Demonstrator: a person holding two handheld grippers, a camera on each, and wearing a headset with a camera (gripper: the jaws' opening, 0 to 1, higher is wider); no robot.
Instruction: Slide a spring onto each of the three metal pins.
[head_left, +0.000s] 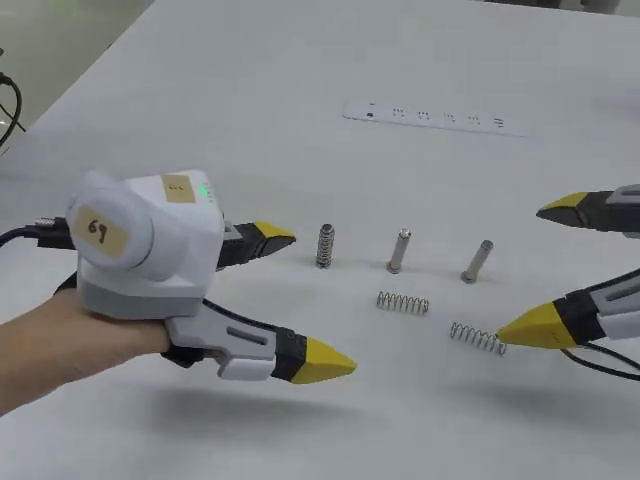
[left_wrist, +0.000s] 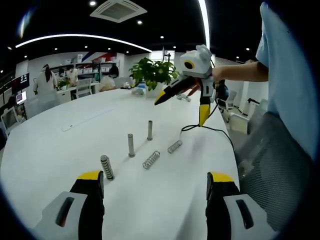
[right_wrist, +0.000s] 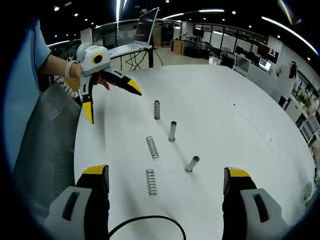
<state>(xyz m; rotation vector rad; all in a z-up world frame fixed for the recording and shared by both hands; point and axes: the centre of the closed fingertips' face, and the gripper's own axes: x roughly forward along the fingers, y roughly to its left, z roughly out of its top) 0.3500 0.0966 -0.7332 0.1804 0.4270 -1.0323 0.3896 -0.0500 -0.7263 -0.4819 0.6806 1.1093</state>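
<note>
**Worktop** (head_left: 250, 90): white, matte, broad. Items lying directly on it are placed by clock from the middle pin (head_left: 399, 250), which stands upright and bare.

- 9 o'clock, near: pin with spring (head_left: 325, 245), upright, coil around its shaft.
- 3 o'clock, near: third pin (head_left: 477, 261), upright, bare.
- 6 o'clock, just beside: first loose spring (head_left: 403, 302), lying flat.
- 4 o'clock, near: second loose spring (head_left: 477, 338), lying flat.
- 12 o'clock, well apart: power strip (head_left: 435, 117), white, lying flat.

Both grippers wide open, tips facing each other.
In the head view the left gripper (head_left: 303, 300), at 8 o'clock with a hand (head_left: 60, 345) clasped under it, points toward 3 o'clock, jaws spread and empty; the right gripper (head_left: 535, 268), at 3 o'clock, points toward 9 o'clock, jaws likewise apart.
</note>
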